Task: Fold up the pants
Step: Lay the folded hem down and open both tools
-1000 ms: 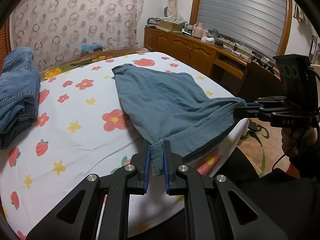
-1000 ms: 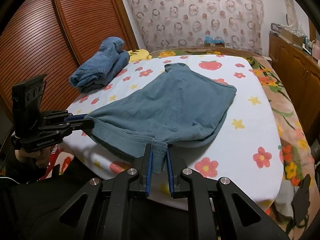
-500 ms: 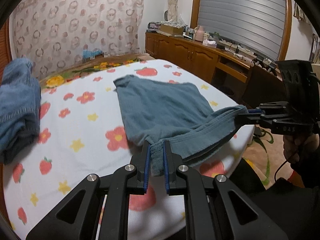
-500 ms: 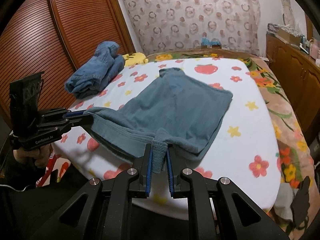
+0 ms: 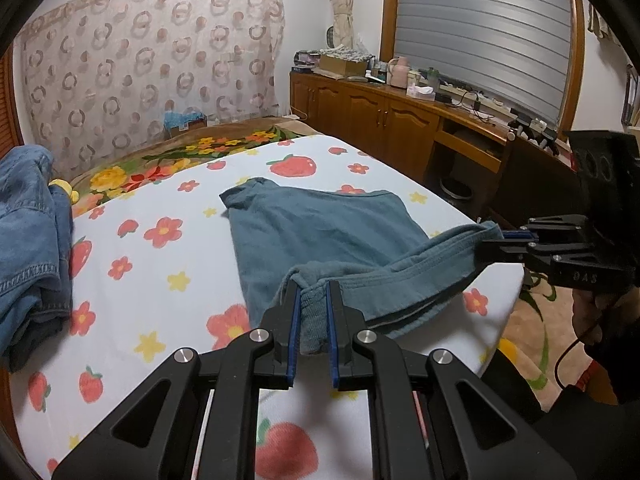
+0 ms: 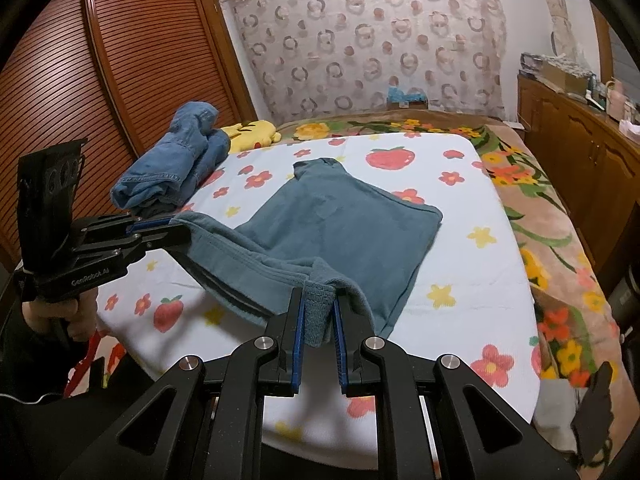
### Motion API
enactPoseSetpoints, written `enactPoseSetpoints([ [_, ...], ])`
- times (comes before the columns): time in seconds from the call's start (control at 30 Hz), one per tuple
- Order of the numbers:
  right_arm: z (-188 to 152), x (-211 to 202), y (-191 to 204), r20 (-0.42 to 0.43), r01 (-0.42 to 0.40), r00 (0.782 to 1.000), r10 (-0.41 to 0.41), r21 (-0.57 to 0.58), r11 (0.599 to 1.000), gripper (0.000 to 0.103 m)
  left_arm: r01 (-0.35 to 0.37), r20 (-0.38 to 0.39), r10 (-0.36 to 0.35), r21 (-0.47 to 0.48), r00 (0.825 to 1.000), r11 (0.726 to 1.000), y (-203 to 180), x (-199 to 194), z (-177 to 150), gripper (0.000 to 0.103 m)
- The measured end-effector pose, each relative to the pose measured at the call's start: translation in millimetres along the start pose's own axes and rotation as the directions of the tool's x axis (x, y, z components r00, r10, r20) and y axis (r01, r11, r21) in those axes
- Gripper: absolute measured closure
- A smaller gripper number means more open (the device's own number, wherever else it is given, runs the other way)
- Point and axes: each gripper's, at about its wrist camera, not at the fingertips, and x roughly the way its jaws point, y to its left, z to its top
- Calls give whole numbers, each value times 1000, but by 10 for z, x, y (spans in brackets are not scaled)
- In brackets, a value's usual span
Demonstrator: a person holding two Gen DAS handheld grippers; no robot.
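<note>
Pants (image 5: 320, 236) of soft, grey-blue knit fabric are spread on a bed (image 5: 168, 304), the far part lying flat in a roughly trapezoidal shape while the near edge is lifted clear of the sheet. The ribbed waistband is pinched at two corners. The left gripper (image 5: 311, 300) is closed on one ribbed corner, a short tab of cloth hanging between its blue-lined fingers (image 5: 294, 320). The right gripper (image 6: 318, 312) is clamped likewise on the other corner, its black fingers (image 6: 296, 332) pressed against the folded band. Between the two grips the waistband is stretched into a taut, doubled strip with visible stitched seams, seen in each wrist view running to the opposite gripper at the frame's edge. Each gripper is of rigid black plastic with silver pivot bolts and is carried by a hand (image 6: 72, 316) around a pistol-style handle.

The bed is covered by a smooth white sheet printed with red flowers, yellow stars and strawberries; a floral blanket (image 6: 532, 216) in brown, orange and green is noted beyond it. Folded denim jeans (image 6: 176, 164), heavier and topstitched, are piled at the far left of the bed, well apart from the pants. A slatted wooden wardrobe door (image 6: 100, 92) and a sheer curtain (image 6: 372, 40) patterned with rings are recorded behind.
</note>
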Motion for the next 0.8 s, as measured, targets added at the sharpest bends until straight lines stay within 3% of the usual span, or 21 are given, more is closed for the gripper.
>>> enactPoseSetpoints([
  [0.33, 233, 153, -93, 25, 42, 999, -41, -9, 999, 90, -35, 11, 35, 28, 999, 999, 29, 135, 292, 90],
  [0.57, 434, 210, -170, 63, 84, 995, -82, -32, 996, 90, -48, 5, 48, -2, 999, 999, 177, 343, 485, 90],
  [0.73, 361, 431, -193, 22, 110, 994, -109, -38, 993, 90, -55, -47, 53, -41, 998, 998, 257, 581, 427, 89],
  [0.8, 353, 477, -215, 7, 115, 993, -115, -33, 993, 85, -47, -60, 44, -50, 997, 998, 261, 611, 379, 85],
])
